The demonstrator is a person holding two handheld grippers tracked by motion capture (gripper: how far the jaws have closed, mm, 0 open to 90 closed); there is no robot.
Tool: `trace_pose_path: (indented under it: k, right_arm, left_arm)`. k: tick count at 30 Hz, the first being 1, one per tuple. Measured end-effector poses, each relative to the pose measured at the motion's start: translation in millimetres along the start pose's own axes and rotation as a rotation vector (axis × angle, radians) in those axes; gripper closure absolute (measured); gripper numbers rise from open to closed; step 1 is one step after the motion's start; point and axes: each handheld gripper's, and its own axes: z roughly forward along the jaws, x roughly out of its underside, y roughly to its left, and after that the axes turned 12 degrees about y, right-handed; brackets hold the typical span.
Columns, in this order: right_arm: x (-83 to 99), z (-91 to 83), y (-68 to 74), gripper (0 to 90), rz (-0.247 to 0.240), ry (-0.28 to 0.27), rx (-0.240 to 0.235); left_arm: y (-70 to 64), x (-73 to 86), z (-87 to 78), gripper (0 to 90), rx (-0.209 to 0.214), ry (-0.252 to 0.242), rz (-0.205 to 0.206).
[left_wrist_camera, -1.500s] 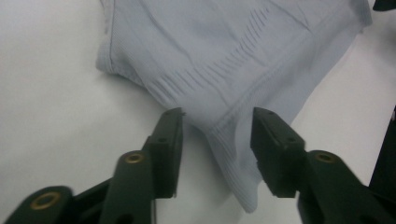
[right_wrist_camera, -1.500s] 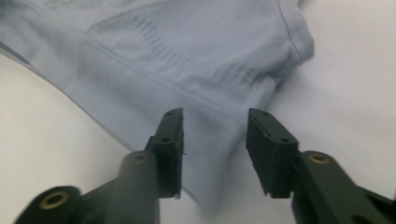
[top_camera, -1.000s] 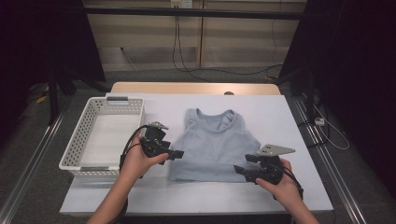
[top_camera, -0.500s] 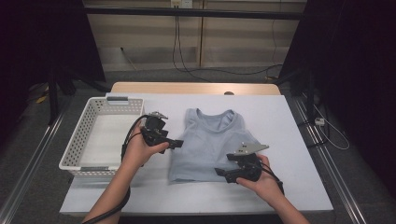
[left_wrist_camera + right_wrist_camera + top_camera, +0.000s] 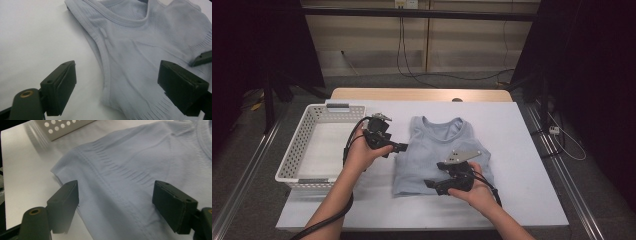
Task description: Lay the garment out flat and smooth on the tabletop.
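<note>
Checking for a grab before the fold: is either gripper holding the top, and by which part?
Nothing is held: left gripper and right gripper are open over the top.

Pale blue sleeveless knit cloth top (image 5: 140, 57): soft, matt, fine ribbing w/ stitched seams at hem and armhole. White perforated plastic basket (image 5: 302, 150) at table's left edge: smooth, slight sheen. White table cover (image 5: 522, 150): matt, smooth. Left gripper (image 5: 116, 82) and right gripper (image 5: 115, 202): black matt plastic, brass-looking inserts.

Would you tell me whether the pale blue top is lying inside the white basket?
No, the pale blue top lies flat on the table, beside the white basket.
</note>
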Motion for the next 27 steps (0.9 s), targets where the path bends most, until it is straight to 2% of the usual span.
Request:
trace_pose_path:
  k: [8,12,15,16,22,24,27]
  right_arm:
    - [-5.3,13.9,10.4,19.7,-0.044,0.028,-0.016]
    - [-8.2,19.8,14.0,17.6,-0.068,0.028,-0.005]
    - [-10.9,22.9,15.7,17.6,-0.067,0.019,-0.022]
    - [-12.0,23.9,16.4,17.5,-0.068,0.02,-0.024]
    - [-20.3,29.7,23.2,15.6,-0.104,0.011,-0.059]
    - [-22.8,32.9,25.9,18.3,-0.111,0.014,-0.068]
    - [-25.7,36.7,29.3,27.7,-0.131,0.003,-0.085]
  left_arm:
    - [5.1,-6.8,3.2,15.5,-0.002,-0.005,-0.003]
    - [7.0,-10.5,4.1,14.1,0.005,-0.008,-0.006]
    - [7.5,-12.5,5.9,13.1,0.003,-0.015,-0.011]
    - [8.4,-13.1,6.2,13.0,0.0,-0.008,0.0]
    - [9.9,-15.7,8.4,12.3,0.002,-0.007,-0.006]
    - [9.9,-16.2,8.3,12.3,0.004,-0.01,-0.01]
    - [10.2,-16.7,6.3,12.3,-0.001,-0.01,-0.005]
